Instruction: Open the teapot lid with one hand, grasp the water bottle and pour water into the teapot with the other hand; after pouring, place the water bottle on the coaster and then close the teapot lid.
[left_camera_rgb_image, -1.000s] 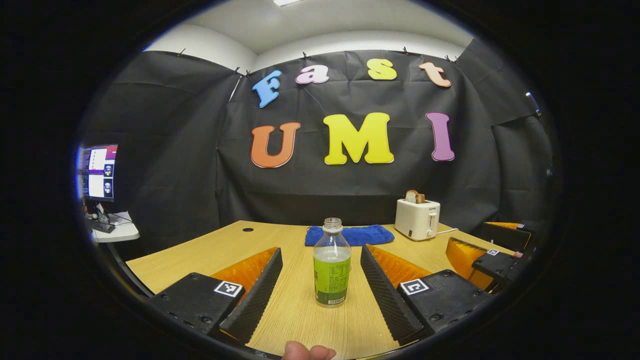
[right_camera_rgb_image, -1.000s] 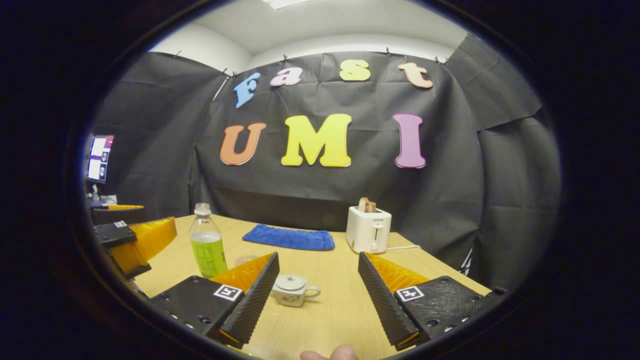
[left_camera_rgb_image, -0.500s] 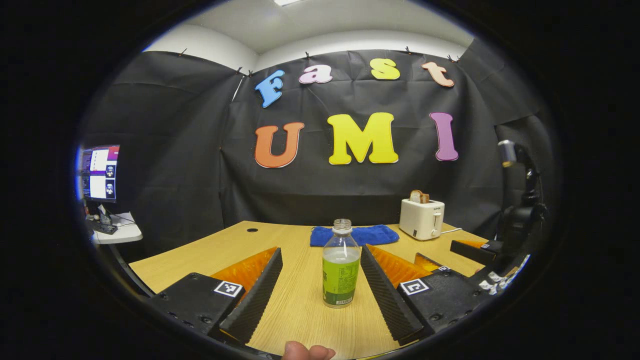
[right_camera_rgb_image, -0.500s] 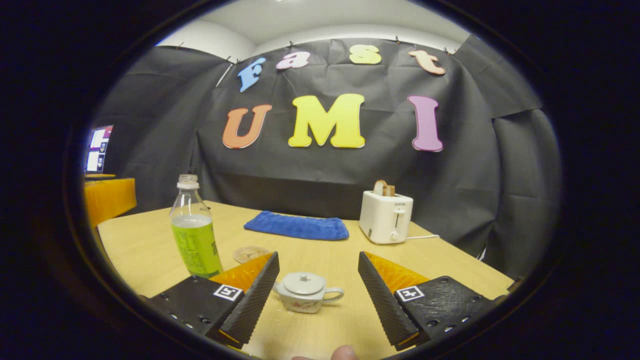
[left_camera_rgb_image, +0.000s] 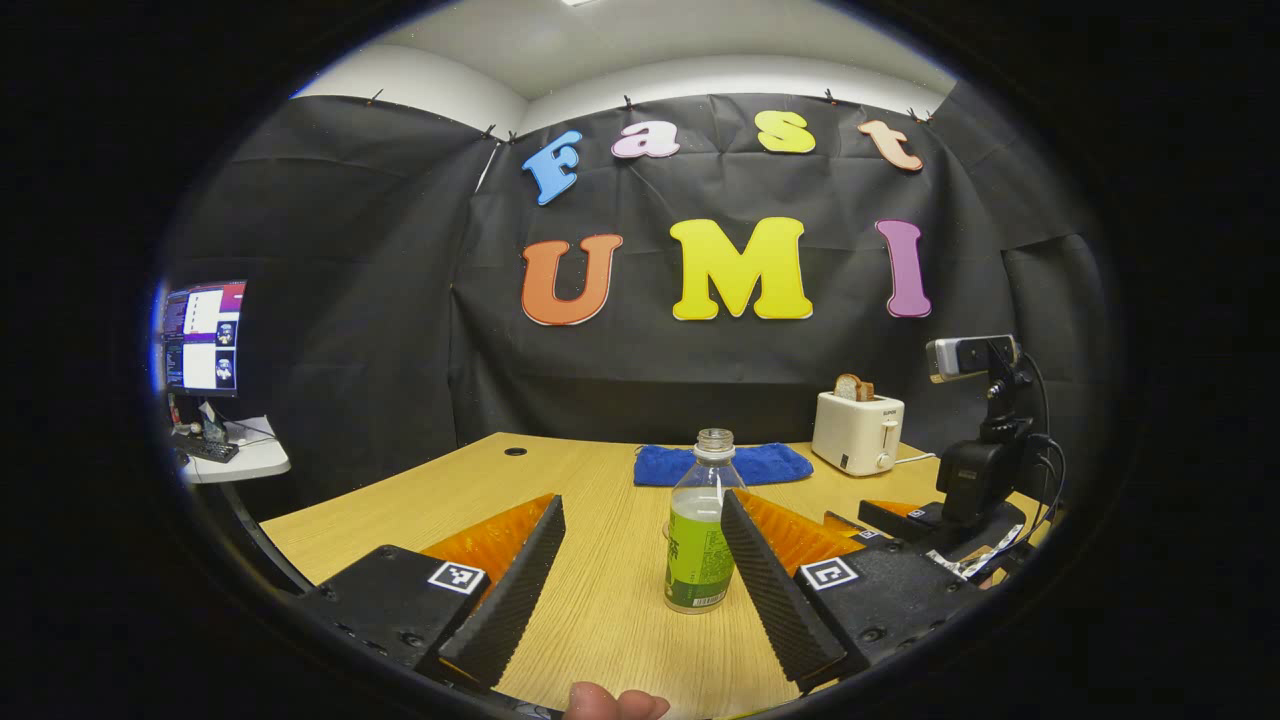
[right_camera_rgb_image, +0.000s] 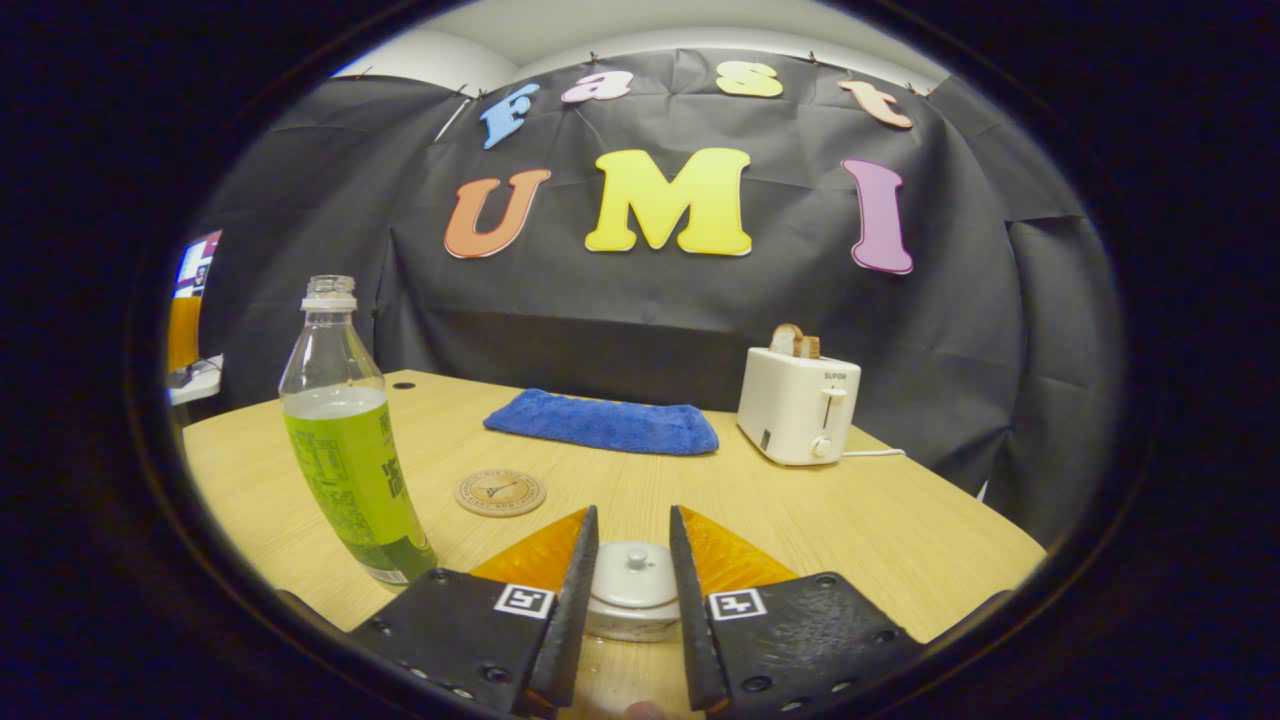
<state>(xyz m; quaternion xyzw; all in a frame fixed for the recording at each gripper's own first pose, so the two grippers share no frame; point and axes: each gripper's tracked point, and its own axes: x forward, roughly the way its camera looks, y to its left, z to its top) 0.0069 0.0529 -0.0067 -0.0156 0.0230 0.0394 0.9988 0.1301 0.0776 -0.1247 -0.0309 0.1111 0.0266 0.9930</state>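
A clear water bottle with a green label and no cap stands upright on the wooden table. It sits between the fingers of my left gripper, close against the right finger, which hides part of it; the jaws are wide open. In the right gripper view the bottle stands at the left. My right gripper is down over the small white teapot, jaws narrowed to either side of the lid knob with small gaps. A round coaster lies behind the teapot.
A folded blue cloth and a white toaster with bread stand at the back of the table. The right gripper with its camera mount shows at the right of the left gripper view. A monitor sits on a side desk at far left.
My right gripper moved forward and down onto the teapot and narrowed its jaws around the lid. My left gripper drifted left, so the bottle now sits against its right finger.
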